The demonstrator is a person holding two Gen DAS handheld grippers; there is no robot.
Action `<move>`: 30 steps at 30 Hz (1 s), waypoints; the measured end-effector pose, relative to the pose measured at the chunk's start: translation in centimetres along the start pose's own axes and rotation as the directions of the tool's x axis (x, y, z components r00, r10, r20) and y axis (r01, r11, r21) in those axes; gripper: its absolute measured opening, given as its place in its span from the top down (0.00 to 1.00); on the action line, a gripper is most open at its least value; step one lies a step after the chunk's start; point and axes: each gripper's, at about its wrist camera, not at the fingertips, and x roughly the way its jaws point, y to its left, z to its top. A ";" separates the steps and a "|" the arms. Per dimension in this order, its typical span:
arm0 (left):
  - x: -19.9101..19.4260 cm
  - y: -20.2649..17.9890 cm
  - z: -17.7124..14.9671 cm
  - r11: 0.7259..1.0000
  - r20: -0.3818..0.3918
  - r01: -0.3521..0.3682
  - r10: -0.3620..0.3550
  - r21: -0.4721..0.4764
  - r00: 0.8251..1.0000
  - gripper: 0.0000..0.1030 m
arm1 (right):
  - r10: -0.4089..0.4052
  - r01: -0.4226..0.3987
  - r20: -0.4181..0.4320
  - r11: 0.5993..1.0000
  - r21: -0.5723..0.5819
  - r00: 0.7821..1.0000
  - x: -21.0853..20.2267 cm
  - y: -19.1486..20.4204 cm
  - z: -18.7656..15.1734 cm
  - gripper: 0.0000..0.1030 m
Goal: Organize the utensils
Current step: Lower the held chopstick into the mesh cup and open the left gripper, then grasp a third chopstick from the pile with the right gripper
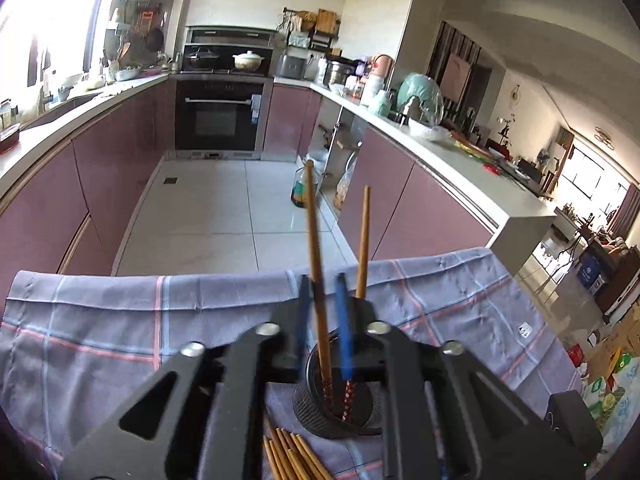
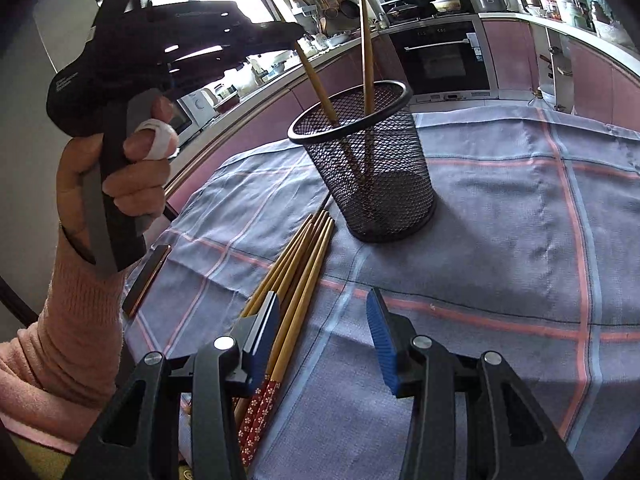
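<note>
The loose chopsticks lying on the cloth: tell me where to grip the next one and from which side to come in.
Take the outermost stick of the loose chopsticks on its bare bamboo shaft, near the middle. Come from above with the right gripper, jaws straddling the stick crosswise. They lie flat and packed side by side on the cloth, so only the outer stick, on the bare-cloth side, leaves a finger room.

Cup (image 2: pixel 372 168) sitting on cloth (image 2: pixel 500 240), two chopsticks (image 2: pixel 367 60) standing in it; chopstick pile (image 2: pixel 296 264) lying before it, left.
</note>
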 end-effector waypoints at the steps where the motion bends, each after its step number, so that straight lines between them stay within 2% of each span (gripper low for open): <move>1: 0.0 0.2 -0.3 1.000 0.006 -0.009 0.009 -0.005 1.000 0.56 | -0.002 0.002 -0.003 1.000 -0.004 1.000 0.1 0.1 0.0 0.58; 6: -0.8 1.0 -2.1 0.999 0.033 -0.034 0.034 0.017 0.999 0.52 | -0.009 0.008 -0.024 1.000 -0.026 1.000 0.8 0.9 0.3 0.58; 13: -4.3 2.3 -6.0 0.995 0.053 -0.086 0.084 0.044 0.995 0.46 | -0.040 0.035 -0.074 0.997 -0.068 0.996 2.4 2.1 0.5 0.61; 23: -6.4 4.9 -13.4 0.995 -0.038 -0.095 0.095 0.014 0.995 0.44 | -0.092 0.082 -0.136 0.994 -0.077 0.986 4.6 2.8 0.3 0.77; 30: -7.1 5.9 -15.7 0.994 -0.052 -0.110 0.110 -0.005 0.993 0.43 | -0.127 0.113 -0.150 0.989 -0.098 0.981 5.5 3.7 0.3 0.79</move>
